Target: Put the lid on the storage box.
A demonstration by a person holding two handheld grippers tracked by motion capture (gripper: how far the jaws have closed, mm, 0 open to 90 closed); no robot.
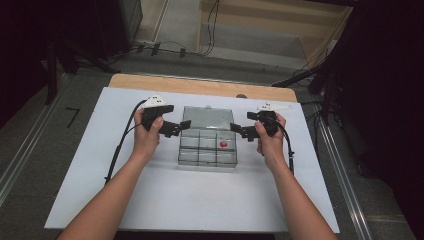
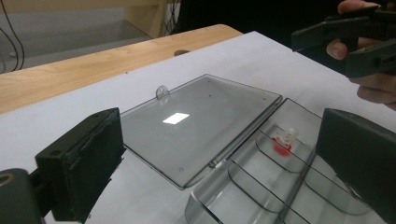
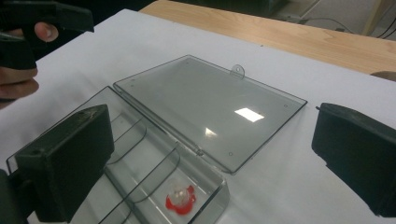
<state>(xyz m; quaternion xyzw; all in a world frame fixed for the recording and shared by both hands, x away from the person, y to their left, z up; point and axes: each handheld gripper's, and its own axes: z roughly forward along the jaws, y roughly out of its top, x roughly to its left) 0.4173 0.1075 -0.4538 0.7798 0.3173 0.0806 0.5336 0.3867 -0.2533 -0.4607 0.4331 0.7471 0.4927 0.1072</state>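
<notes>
Open box [image 1: 207, 142] between both hand-held grippers

This looks like a lab or recording room. A white board [image 1: 150, 200] covers a wooden table [image 1: 200, 85] on bare grey flooring. Behind the table, cables [image 1: 165, 48] trail across the floor, with black stand legs [image 1: 75, 55] and dark curtains on either side.
</notes>
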